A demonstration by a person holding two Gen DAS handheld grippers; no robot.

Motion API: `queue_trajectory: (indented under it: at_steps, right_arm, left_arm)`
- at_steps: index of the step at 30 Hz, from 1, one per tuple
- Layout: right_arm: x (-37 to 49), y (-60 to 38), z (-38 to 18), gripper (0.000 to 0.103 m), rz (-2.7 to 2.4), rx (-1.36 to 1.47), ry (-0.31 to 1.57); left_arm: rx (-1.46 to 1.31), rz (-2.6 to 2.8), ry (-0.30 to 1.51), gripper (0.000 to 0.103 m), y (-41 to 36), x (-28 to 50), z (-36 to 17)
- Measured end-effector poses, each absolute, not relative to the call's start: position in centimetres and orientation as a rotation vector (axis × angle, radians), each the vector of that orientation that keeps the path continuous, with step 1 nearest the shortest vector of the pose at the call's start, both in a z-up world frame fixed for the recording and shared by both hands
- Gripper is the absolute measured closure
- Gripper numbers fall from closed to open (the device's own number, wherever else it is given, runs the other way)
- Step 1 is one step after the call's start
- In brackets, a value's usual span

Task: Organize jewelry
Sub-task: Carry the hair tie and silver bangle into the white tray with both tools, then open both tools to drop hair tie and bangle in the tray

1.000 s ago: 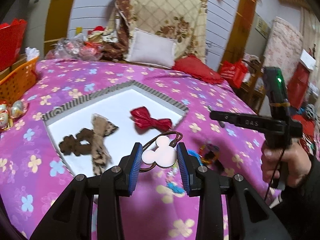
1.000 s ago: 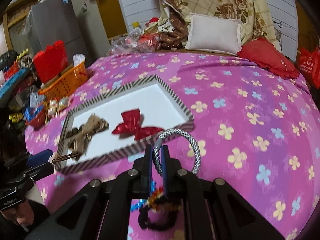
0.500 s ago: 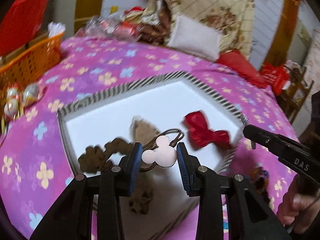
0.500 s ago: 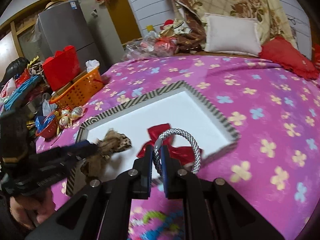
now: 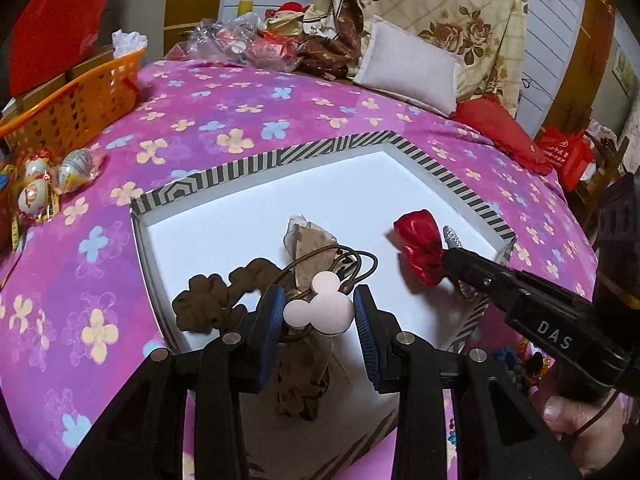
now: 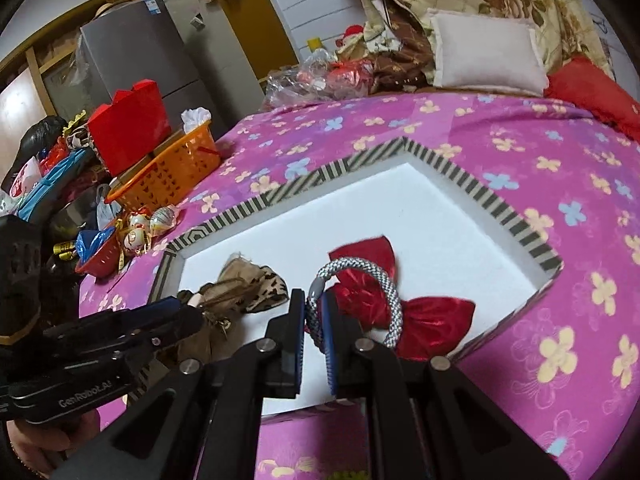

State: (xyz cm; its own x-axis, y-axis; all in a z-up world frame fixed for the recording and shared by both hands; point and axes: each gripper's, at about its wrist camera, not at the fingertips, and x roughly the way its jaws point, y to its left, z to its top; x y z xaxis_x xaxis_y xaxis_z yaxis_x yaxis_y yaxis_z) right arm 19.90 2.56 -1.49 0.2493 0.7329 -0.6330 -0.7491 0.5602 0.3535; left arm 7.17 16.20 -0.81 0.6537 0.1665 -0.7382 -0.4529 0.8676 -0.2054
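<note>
Left wrist view: left tool (image 5: 319,316) clamps mouse hair tie (image 5: 320,310), right tool (image 6: 313,330) clamps braided bracelet (image 6: 384,280); lower into tray (image 5: 420,164), release clear of bows.

A shallow tray (image 5: 256,166) is set on the bed (image 5: 224,120), and inside it a satin bow (image 5: 420,246) is placed to the right of a fabric bow (image 5: 308,240), with a scrunchie (image 5: 212,300) at the tray's near left. The left hand-held gripper (image 5: 318,314) is held over the near part of the tray with a mouse-head hair tie (image 5: 320,310) between its fingers, while the right hand-held gripper (image 6: 314,322) is held over the satin bow with a braided ring (image 6: 384,284) pinched in it. A basket (image 5: 76,100) is found off the bed's far left, wrapped sweets (image 5: 48,184) are laid in front of it, and pillows (image 5: 408,64) are stacked at the bed's far end.
</note>
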Motion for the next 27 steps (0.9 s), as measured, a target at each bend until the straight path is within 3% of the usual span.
queue_trajectory:
  at_steps: [4, 8, 12, 20, 27]
  right_arm:
    - [20.0, 2.6, -2.1, 0.094, 1.014, -0.019, 0.866]
    - [19.9, 2.4, -2.0, 0.079, 1.021, -0.021, 0.867]
    - [19.9, 1.9, -1.5, 0.079, 1.012, -0.013, 0.854]
    - [20.9, -1.5, -0.2, 0.079, 0.956, 0.021, 0.858]
    - [20.7, -7.3, 0.7, 0.075, 0.861, 0.013, 0.877]
  left_arm:
    - [-0.413, 0.362, 0.787, 0.090, 16.4, 7.1, -0.9]
    - [-0.425, 0.377, 0.803, 0.090, 16.7, 7.2, -1.2]
    - [-0.430, 0.377, 0.808, 0.089, 16.8, 7.3, -1.3]
    - [-0.464, 0.367, 0.778, 0.075, 17.2, 6.9, -0.8]
    - [-0.471, 0.309, 0.716, 0.071, 16.5, 6.4, 0.6]
